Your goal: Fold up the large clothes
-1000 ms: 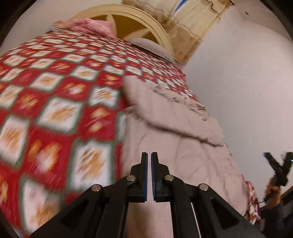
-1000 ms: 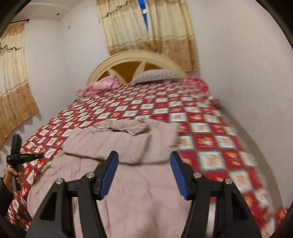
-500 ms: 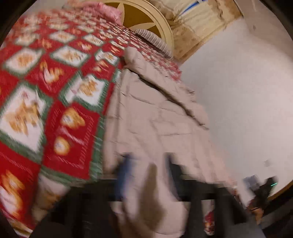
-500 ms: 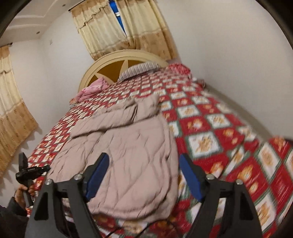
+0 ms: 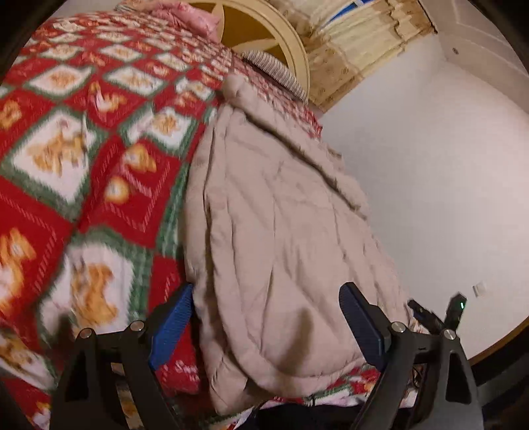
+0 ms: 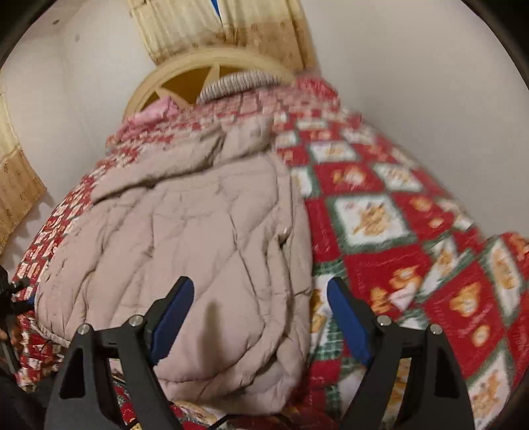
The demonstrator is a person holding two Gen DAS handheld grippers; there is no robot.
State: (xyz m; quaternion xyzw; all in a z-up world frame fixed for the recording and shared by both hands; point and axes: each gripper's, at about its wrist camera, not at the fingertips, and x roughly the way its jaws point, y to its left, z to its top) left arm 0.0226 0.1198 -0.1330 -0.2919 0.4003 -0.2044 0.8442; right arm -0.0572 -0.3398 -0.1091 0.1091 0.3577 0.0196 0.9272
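Note:
A large beige quilted coat (image 5: 281,231) lies along the bed, its hem hanging over the near edge; it also shows in the right wrist view (image 6: 198,238). My left gripper (image 5: 264,324) is open, its blue pads either side of the hem's left part, holding nothing. My right gripper (image 6: 261,317) is open, straddling the hem's right corner, holding nothing. The right gripper shows small at the left wrist view's lower right (image 5: 436,314).
The bed carries a red, white and green patterned blanket (image 5: 82,165) (image 6: 413,248). A cream round headboard (image 6: 205,76), a pink pillow (image 6: 152,112) and a striped pillow (image 6: 238,82) are at the far end. Curtains (image 6: 224,26) hang behind. White walls flank the bed.
My left gripper has opened from shut. Both grippers have dropped lower and closer to the coat's hem at the bed's near edge.

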